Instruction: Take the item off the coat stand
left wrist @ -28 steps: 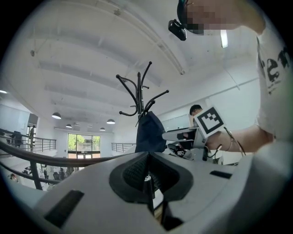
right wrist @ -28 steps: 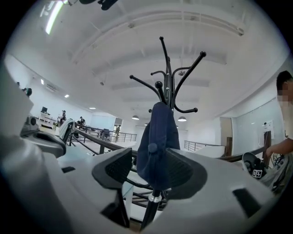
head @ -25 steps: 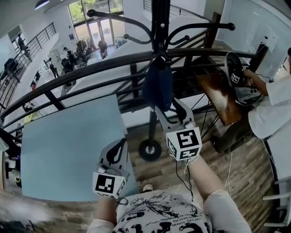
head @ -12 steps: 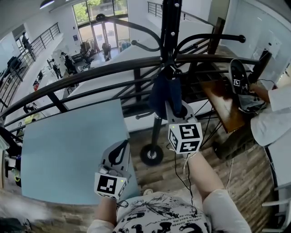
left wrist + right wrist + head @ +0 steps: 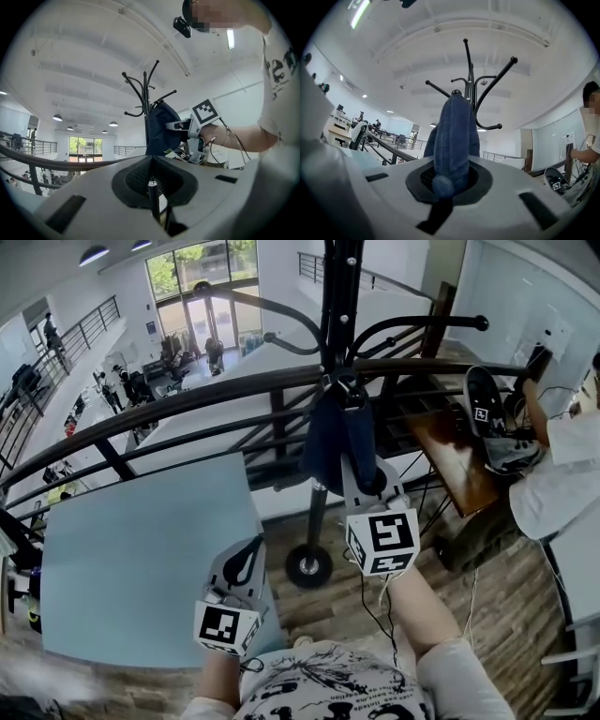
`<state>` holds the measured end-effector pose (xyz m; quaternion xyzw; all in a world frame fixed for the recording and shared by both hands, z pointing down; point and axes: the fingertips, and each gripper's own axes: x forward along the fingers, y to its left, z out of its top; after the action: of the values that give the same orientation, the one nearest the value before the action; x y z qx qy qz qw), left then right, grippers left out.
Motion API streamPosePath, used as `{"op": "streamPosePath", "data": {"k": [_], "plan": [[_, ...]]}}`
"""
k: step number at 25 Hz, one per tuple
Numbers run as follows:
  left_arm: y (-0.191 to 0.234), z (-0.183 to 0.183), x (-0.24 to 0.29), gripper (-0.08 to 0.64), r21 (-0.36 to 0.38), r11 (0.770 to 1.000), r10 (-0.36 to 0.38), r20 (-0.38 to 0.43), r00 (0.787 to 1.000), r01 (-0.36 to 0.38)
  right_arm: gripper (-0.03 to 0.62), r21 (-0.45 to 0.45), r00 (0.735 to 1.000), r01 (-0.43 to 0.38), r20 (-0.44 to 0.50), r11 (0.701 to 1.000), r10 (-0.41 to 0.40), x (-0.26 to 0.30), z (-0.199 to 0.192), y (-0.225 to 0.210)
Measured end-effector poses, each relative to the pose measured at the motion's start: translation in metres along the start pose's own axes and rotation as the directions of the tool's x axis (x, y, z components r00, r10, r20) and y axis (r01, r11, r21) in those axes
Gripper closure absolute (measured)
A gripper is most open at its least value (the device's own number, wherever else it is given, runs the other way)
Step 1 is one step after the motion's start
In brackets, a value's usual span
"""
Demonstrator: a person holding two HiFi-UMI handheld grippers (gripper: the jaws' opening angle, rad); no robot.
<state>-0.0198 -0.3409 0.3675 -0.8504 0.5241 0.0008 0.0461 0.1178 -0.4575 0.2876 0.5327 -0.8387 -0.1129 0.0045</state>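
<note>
Blue cloth point(image 5: 328, 439) hangs on the stand point(image 5: 338, 296), its lower end pinched between the right gripper point(image 5: 362, 474) fingers, which are closed tight on it. Stand pole is just behind those fingers. Left gripper point(image 5: 246, 555) is low, well apart from the cloth, fingers together, nothing between, table point(image 5: 131, 540) beneath.

Wood-plank floor point(image 5: 506, 615), brown, fills btm & right of head view. Coat stand's round dark base point(image 5: 308, 565) sits flat on it, approx centre, w/ pole going straight up. Pale blue table point(image 5: 141, 540) stands on floor at left, its near corner close to base. Thin cable point(image 5: 472, 587) trails over planks at right, below a brown desk point(image 5: 459, 456).
</note>
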Motion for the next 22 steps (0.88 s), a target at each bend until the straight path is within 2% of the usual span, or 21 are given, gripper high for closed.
{"op": "streamPosePath", "data": {"k": [5, 9, 16, 22], "plan": [[-0.009, -0.001, -0.008, 0.555, 0.035, 0.999, -0.031, -0.004, 1.0, 0.031, 0.594, 0.002, 1.0, -0.011, 0.028, 1.0, 0.011, -0.027, 0.016, 0.009], [-0.013, 0.003, -0.014, 0.555, 0.014, 1.0, -0.022, -0.002, 1.0, 0.022, 0.594, -0.004, 0.999, -0.041, 0.033, 0.999, 0.041, -0.05, 0.014, 0.014], [-0.021, 0.018, -0.031, 0.555, 0.027, 0.999, -0.02, 0.027, 0.999, 0.019, 0.592, 0.069, 0.994, -0.111, 0.01, 0.991, 0.111, -0.09, -0.023, 0.035], [-0.026, 0.02, -0.029, 0.555, 0.024, 1.0, -0.007, 0.038, 0.999, 0.006, 0.594, 0.052, 0.991, -0.108, -0.067, 0.993, 0.112, -0.121, -0.077, 0.041]]}}
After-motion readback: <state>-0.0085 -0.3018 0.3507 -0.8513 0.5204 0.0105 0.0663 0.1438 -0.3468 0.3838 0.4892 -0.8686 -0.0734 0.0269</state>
